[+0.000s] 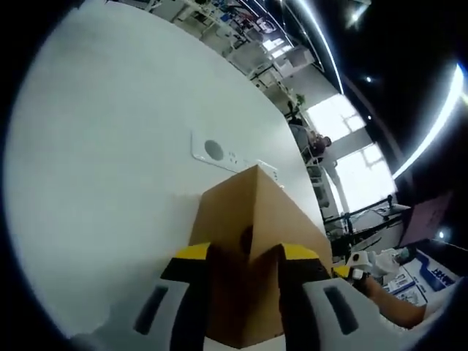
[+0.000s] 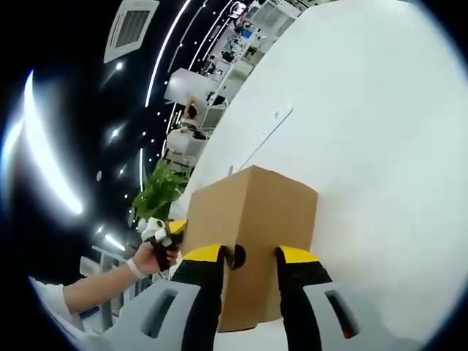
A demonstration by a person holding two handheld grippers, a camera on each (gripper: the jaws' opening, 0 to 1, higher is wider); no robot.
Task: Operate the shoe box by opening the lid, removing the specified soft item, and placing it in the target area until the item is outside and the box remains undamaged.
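At the bottom centre of the left gripper view, the left gripper [image 1: 245, 256] straddles one end of the brown shoe box [image 1: 252, 219]; low in the right gripper view, the right gripper [image 2: 252, 256] straddles the opposite end [image 2: 252, 212], both apparently clamped on it. The box fills each frame's lower middle over the white table [image 1: 110, 168], lid not yet raised. Squeezing harder could crush the cardboard, and uneven lifting could twist it.

Both views are bright on the white table [image 1: 110, 146], which reads flat and slightly washed out. Long ceiling light strips [image 2: 44, 153] smear into glaring curved streaks near the frame edges, bent by strong fisheye distortion. Windows [image 1: 344, 139] at right of the left gripper view blow out white. The cardboard box [image 2: 248, 227] looks soft, its near faces shaded.
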